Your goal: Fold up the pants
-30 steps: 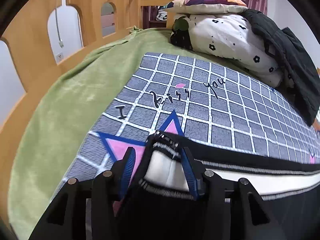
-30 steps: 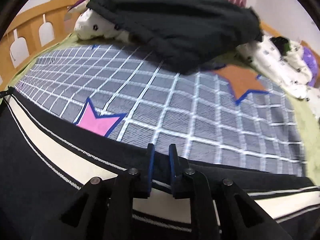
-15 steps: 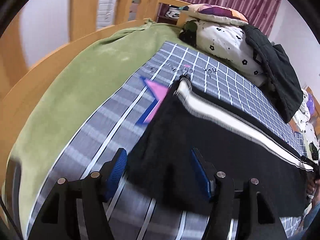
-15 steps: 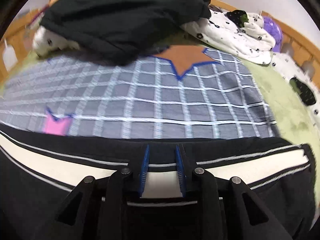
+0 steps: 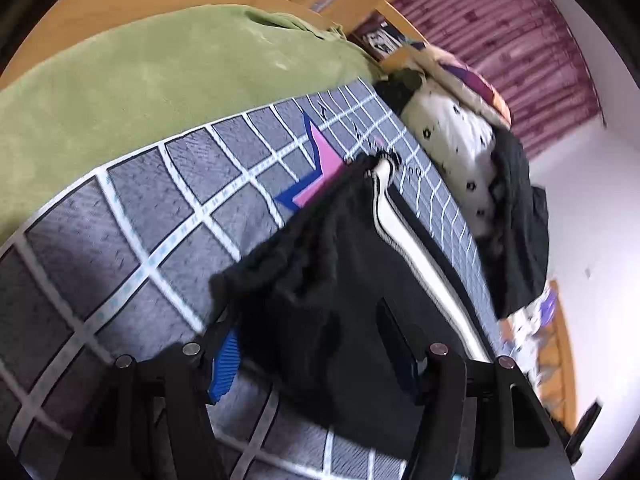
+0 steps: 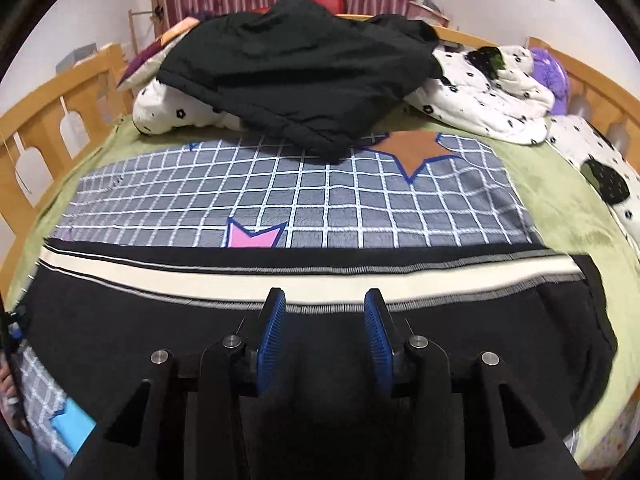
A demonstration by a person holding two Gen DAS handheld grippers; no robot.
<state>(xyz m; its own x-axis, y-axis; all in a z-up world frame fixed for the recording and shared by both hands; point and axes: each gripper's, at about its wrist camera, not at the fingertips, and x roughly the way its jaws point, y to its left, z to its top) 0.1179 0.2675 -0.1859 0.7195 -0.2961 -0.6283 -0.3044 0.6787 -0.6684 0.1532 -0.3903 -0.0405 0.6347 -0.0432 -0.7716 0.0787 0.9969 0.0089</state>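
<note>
Pants (image 6: pixel 320 280): black with a cream side stripe, laid out lengthwise across the checked blanket (image 6: pixel 320 200) on the bed, stripe edge facing the pillows.
Left gripper (image 5: pixel 312 344): spread wide, nothing pinched; the rumpled end of the pants sits bunched between its fingers.
Right gripper (image 6: pixel 324 320): also wide apart, hovering over the middle of the leg just short of the stripe, not holding anything.
Step, I guess: both ends let go, so probably lining up for the next fold.
Worry 1: that bunched end by my left gripper looks lumpy; fold over it and the crease will likely come out crooked.
Worry 2: grabbing only the top layer could drag the two legs out of line.
Worry 3: black jacket (image 6: pixel 296 80) heaped by the pillows is well apart from the pants, so no snag there.
</note>
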